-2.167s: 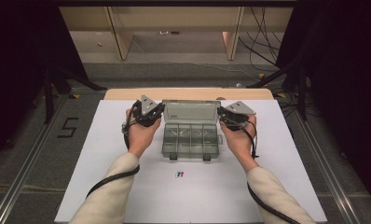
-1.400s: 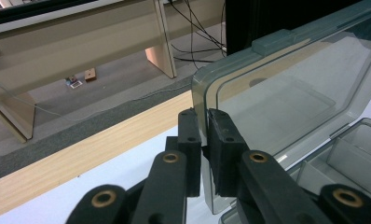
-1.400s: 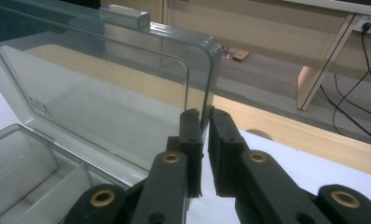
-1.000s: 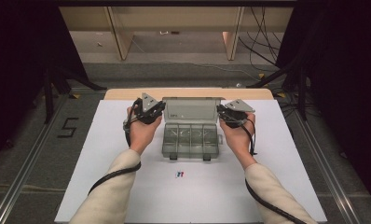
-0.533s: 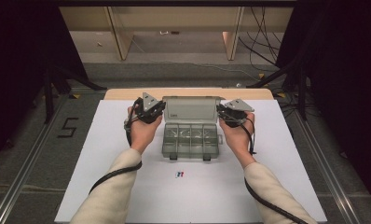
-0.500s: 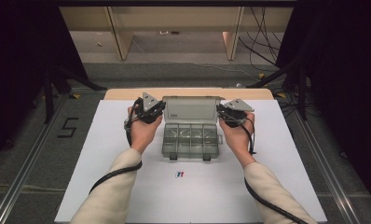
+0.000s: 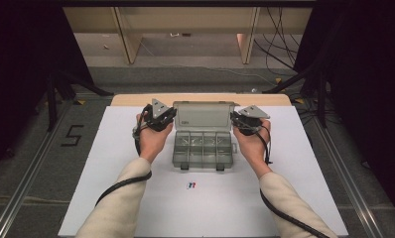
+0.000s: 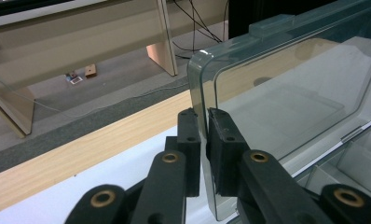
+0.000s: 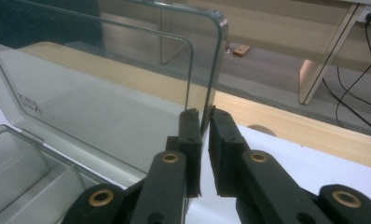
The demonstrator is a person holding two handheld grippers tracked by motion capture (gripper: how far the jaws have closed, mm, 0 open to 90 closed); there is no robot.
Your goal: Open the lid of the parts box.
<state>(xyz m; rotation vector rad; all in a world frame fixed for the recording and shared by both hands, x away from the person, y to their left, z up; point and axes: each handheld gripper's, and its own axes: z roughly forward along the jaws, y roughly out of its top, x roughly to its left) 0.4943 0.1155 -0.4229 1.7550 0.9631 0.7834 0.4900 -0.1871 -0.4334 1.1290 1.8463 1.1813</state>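
Observation:
A clear grey compartment box (image 7: 203,151) lies mid-table with its lid (image 7: 204,115) standing upright at the far side. My left gripper (image 7: 166,120) is shut on the lid's left edge. In the left gripper view the two black pads of this gripper (image 8: 203,122) pinch the lid's rim (image 8: 200,79). My right gripper (image 7: 239,122) is shut on the lid's right edge. The right gripper view shows that gripper (image 9: 204,116) clamping the rim of the lid (image 9: 104,88). The compartments (image 9: 20,168) look empty.
The box rests on a white sheet (image 7: 295,163) over a wooden table whose far edge (image 7: 136,99) shows. A small red and blue item (image 7: 191,185) lies in front of the box. Beyond the table are floor, cables and wooden furniture legs (image 7: 128,47).

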